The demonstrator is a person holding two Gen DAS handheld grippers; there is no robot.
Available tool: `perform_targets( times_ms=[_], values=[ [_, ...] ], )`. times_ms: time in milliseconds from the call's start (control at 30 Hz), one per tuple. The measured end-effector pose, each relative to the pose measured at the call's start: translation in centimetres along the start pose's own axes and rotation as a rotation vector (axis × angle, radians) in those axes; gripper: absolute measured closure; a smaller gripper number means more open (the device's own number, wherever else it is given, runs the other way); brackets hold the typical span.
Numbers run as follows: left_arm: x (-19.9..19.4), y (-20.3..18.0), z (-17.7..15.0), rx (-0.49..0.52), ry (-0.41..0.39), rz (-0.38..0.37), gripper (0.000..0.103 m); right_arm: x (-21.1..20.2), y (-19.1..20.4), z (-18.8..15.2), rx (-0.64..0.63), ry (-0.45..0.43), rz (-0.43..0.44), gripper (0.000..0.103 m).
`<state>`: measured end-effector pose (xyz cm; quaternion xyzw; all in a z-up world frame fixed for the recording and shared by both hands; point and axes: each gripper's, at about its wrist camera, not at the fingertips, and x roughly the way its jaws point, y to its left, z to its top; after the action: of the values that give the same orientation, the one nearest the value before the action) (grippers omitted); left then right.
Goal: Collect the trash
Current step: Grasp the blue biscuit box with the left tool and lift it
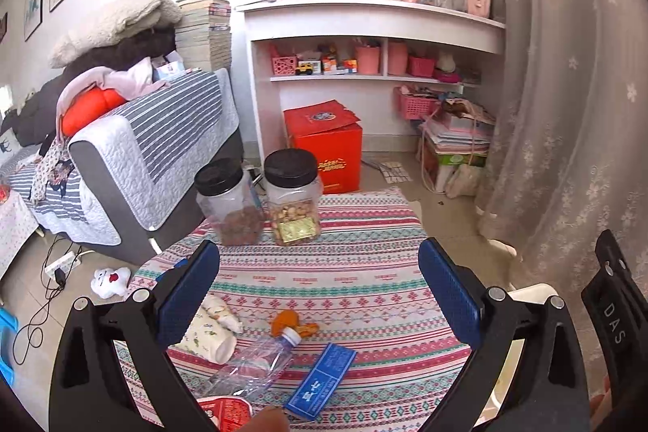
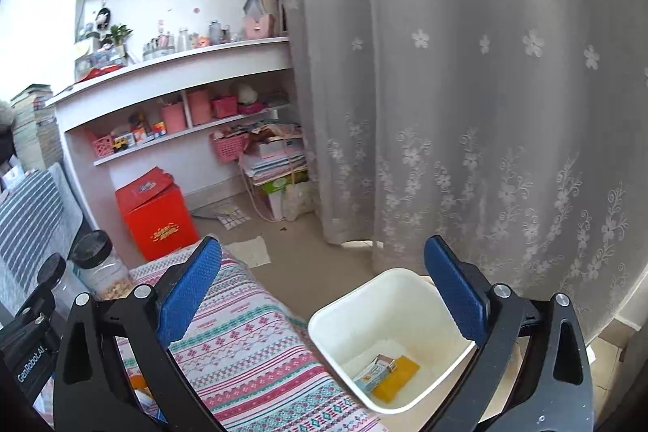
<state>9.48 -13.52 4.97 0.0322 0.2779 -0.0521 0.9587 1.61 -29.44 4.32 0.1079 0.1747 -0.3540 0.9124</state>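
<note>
Hovering over the patterned tablecloth (image 1: pixel 364 270), the left gripper (image 1: pixel 320 294) is seen spread wide, nothing between its blue pads. Trash is spread below and just short of its fingertips: a clear plastic bottle (image 1: pixel 259 363) lying on its side, a blue packet (image 1: pixel 322 377) just right of it, a floral paper cup (image 1: pixel 206 330) tipped over by the left finger, an orange scrap (image 1: pixel 293 324) beyond the bottle cap, and a red-white wrapper (image 1: pixel 227 411) at the frame bottom. Two black-lidded jars (image 1: pixel 259 201) are stood well ahead.

The right gripper (image 2: pixel 324 294) is likewise released and empty. A white bin (image 2: pixel 389 335) is seen below, toward its right finger, beside the table edge, with a small carton (image 2: pixel 374 371) and a yellow packet (image 2: pixel 399 377) inside.
</note>
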Motion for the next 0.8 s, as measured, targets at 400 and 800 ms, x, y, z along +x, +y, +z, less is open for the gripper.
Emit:
perform_targets(
  times_ms=[400,800],
  values=[
    [2.2,8.2,-1.7,-0.075,0.061,0.101,0.007,-1.9,7.6,-2.6,-0.134,0.010,0.113,0.007],
    [15.3,19.1,-2.5,0.037,0.428,0.149,0.007,-0.3,10.7,-4.9,-0.232,0.166,0.226,0.007]
  ],
)
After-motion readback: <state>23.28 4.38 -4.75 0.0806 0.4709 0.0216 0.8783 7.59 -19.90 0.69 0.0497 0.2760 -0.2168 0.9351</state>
